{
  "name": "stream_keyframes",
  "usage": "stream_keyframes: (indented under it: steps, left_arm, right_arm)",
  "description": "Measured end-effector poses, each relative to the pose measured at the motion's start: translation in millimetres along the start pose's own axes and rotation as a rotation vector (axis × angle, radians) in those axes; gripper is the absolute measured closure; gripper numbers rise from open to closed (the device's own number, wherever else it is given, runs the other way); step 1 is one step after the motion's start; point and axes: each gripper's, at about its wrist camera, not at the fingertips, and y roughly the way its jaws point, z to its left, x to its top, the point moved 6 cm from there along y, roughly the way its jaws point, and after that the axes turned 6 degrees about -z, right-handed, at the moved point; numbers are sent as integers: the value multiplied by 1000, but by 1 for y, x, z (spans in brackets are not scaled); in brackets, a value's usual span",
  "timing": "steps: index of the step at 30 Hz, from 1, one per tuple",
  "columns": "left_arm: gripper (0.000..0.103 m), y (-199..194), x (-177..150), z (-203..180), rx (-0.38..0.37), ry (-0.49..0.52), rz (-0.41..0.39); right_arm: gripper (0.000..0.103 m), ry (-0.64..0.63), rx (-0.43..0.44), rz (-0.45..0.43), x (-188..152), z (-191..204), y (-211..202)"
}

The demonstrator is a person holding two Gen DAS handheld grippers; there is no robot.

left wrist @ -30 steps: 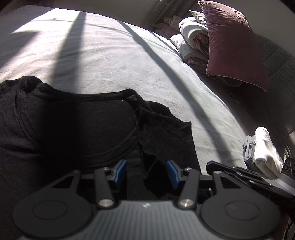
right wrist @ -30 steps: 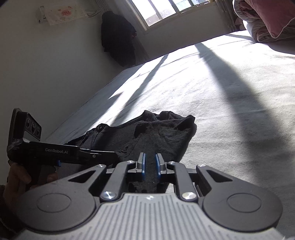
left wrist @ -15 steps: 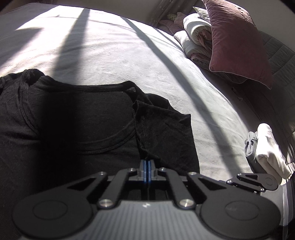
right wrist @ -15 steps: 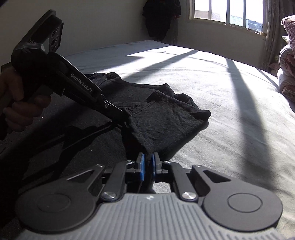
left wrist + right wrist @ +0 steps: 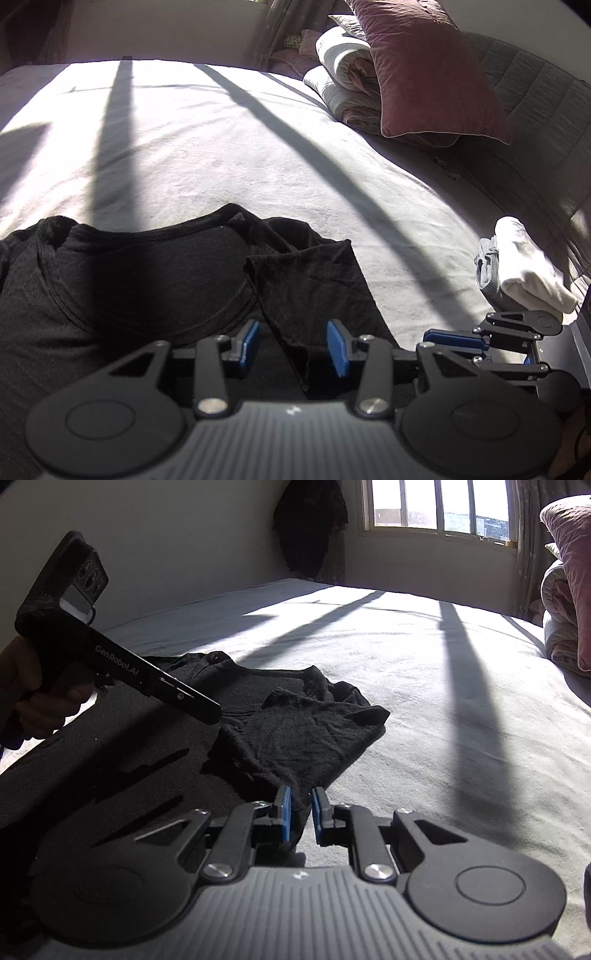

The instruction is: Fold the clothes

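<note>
Bed bearing a black T-shirt, one sleeve already folded inward — body folds remain. Left gripper: jaws opening, wide, above the sleeve edge. Right gripper: jaws opening, narrow gap — cloth between, seemingly unpinched.

Left gripper fingers opening, right gripper fingers opening, both angled downward
</note>
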Motion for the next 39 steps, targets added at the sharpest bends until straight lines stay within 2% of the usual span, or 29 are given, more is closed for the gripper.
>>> stream_keyframes:
  steps: [2,4,7,10,12,14,16,21,23,24,30,36,39]
  left_arm:
    - [66,5,3,-5,-36,2,-33]
    - [76,11,6,-9,-71,5,-64]
    - [87,30,-9,-17,-76,52,7]
    - [88,38,-30,-17,-63,85,74]
    - [88,31,-34,-17,-68,98,54]
    - [83,23,-35,-16,-69,97,36]
    - [70,15,-31,-8,-39,79,19]
    - [61,-11,-21,18,45,5,-22]
    - [57,-25,-16,32,95,-31,-40]
    - [54,-32,-15,38,116,-42,-48]
    - [38,-76,-11,75,216,-110,-100]
    - [28,-113,-15,109,321,-178,-98]
    - [26,-132,-21,130,386,-224,-95]
  right_arm:
    - [86,27,9,-33,6,1,3]
    - [86,54,16,-47,10,2,12]
    - [85,43,18,4,4,7,28]
    - [85,12,-1,79,-9,8,39]
    - [85,18,2,84,-11,6,38]
    - [85,25,5,77,-9,5,36]
    - [85,31,2,68,-7,4,34]
    - [81,56,-27,38,-2,1,28]
    - [68,69,-39,29,0,0,25]
    - [65,75,-45,28,1,0,24]
    - [64,80,-66,34,18,11,10]
    - [57,72,-87,9,55,30,-1]
    - [56,80,-88,-7,74,43,-2]
